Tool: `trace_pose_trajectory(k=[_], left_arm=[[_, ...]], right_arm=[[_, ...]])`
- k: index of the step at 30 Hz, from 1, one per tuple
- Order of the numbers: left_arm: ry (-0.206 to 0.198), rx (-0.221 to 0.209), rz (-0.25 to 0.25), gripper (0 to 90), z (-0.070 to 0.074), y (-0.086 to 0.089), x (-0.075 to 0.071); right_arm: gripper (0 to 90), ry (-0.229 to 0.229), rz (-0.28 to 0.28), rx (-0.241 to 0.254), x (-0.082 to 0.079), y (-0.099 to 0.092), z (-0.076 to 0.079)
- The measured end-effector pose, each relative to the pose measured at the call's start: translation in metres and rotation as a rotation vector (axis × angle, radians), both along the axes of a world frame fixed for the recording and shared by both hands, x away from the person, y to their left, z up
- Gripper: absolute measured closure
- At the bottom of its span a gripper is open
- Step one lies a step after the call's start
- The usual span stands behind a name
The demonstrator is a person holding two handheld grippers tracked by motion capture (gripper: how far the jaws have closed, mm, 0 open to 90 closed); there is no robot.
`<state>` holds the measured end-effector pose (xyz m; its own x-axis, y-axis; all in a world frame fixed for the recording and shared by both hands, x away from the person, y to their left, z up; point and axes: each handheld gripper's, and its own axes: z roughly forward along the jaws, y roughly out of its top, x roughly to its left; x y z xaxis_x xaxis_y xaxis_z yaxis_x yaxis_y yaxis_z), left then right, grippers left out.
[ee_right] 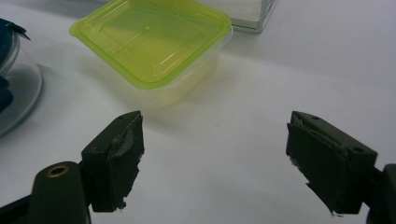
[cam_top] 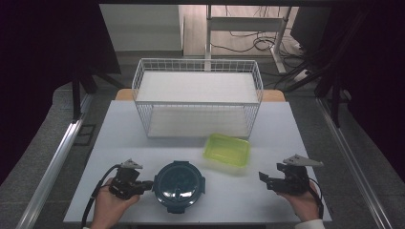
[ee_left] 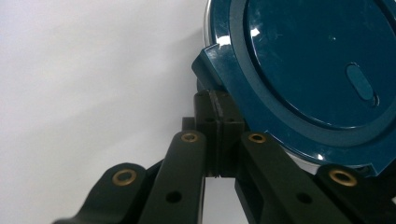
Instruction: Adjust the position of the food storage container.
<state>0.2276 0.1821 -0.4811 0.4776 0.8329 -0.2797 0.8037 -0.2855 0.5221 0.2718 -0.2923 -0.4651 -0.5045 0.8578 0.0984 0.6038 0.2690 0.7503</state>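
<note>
Teal-lidded container [cam_top: 179,185] touched by closed left tongs [cam_top: 147,184].

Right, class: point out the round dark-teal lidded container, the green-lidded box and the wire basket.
Round dark-teal lidded container [cam_top: 179,183], high view, middle of its lid.
Green-lidded box [ee_right: 152,37], right gripper view, middle of its lid.
Wire basket [cam_top: 198,102], high view, front top rim.

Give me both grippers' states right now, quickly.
Left gripper: shut, jaws together, holding nothing, tips against the round teal-lidded container.
Right gripper: open, empty, facing the green-lidded box.
</note>
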Motion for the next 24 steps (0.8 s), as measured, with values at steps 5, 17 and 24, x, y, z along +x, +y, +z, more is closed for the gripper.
trace_pose_trajectory(k=[5,17,24], left_arm=[[-0.004,0.002,-0.035,90.0,0.001,-0.014,0.002],[0.004,-0.037,-0.068,90.0,0.0,-0.029,0.008],[0.045,-0.162,-0.11,90.0,-0.006,-0.018,0.015]], right_arm=[[19.2,0.001,0.001,-0.001,0.0,0.0,0.0],[19.3,-0.006,0.009,0.036,0.0,0.002,0.005],[19.4,-0.005,0.009,0.084,-0.002,0.004,0.009]])
